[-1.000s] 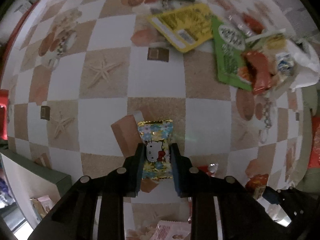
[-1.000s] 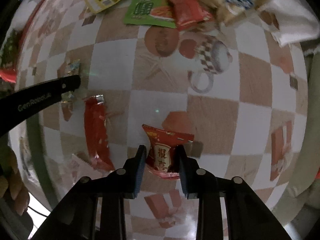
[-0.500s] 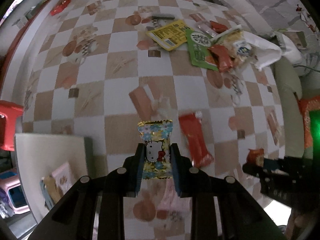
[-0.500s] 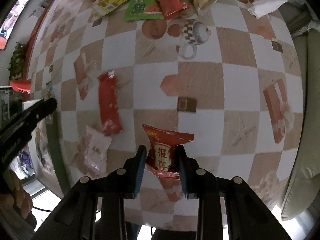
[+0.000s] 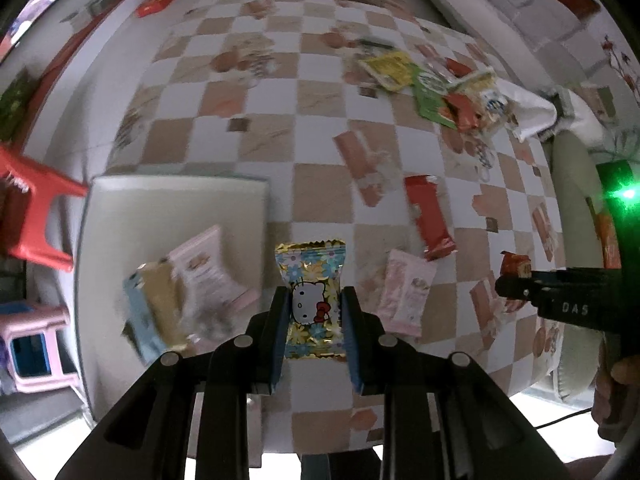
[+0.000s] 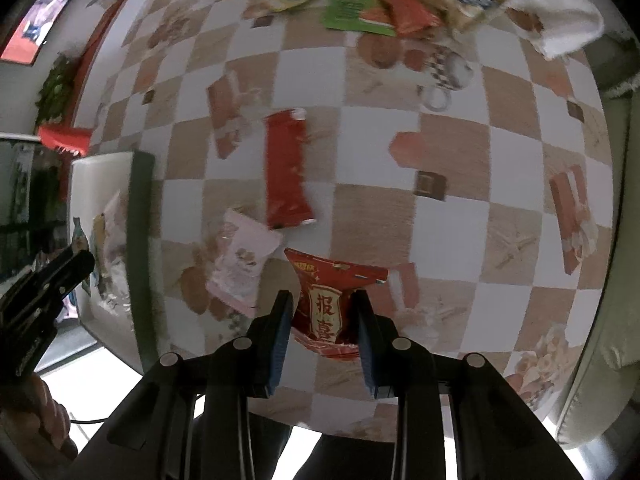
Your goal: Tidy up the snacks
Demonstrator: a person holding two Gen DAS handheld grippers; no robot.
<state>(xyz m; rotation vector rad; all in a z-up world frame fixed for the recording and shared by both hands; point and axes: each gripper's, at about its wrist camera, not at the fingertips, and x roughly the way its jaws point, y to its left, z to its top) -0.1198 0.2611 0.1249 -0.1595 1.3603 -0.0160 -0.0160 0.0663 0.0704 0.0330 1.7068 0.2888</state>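
My left gripper [image 5: 313, 306] is shut on a Hello Kitty candy packet [image 5: 311, 300] and holds it high above the checkered table, just right of a white bin [image 5: 176, 200] that holds several snack packets [image 5: 188, 280]. My right gripper [image 6: 323, 312] is shut on a red snack packet with Chinese characters [image 6: 332, 296], also held above the table. A long red packet [image 6: 286, 172] and a pink packet [image 6: 242, 256] lie on the table ahead of it. The bin [image 6: 138, 208] shows at the left in the right wrist view.
A pile of snacks lies at the table's far right: a yellow packet [image 5: 390, 68], a green packet [image 5: 430, 92], and a white cloth [image 5: 528, 108]. A red stool [image 5: 32, 216] and a pink stool [image 5: 36, 344] stand left of the bin. A sofa edge [image 5: 576, 184] runs along the right.
Both grippers have risen and pulled back from the table with their packets still held. The left gripper has swung left, so the white bin now lies beside its packet.
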